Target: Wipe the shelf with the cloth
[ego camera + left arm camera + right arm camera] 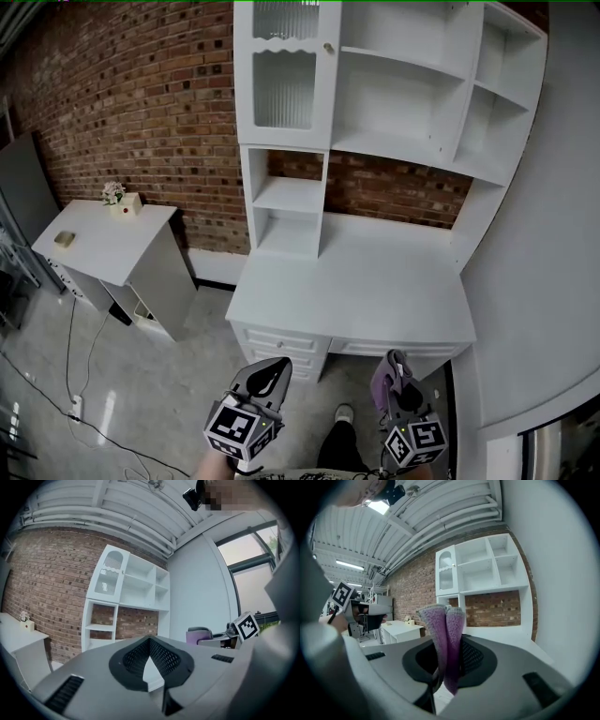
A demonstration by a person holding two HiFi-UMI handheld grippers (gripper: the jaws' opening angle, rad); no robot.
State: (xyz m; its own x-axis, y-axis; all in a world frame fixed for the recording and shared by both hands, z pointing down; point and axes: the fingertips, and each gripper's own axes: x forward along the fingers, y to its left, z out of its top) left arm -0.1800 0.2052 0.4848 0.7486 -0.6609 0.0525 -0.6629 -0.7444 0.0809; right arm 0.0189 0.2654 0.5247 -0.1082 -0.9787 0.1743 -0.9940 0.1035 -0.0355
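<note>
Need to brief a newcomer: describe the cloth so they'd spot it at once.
Start at the white desk with shelves against the brick wall. In front of it two grippers are held low; the cloth sticks up from the right gripper. It is the only purple, fuzzy thing; the left gripper holds nothing.

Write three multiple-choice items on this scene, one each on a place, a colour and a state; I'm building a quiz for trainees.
1. Where is the cloth? A in the left claw; B in the right claw; C in neither claw.
2. What colour is the cloth? A purple; B yellow; C green.
3. What does the left claw hold? A a sponge; B the cloth; C nothing.
Answers: B, it hangs pinched between that claw's jaws; A, purple in every view showing it; C, nothing sits between its jaws.
</note>
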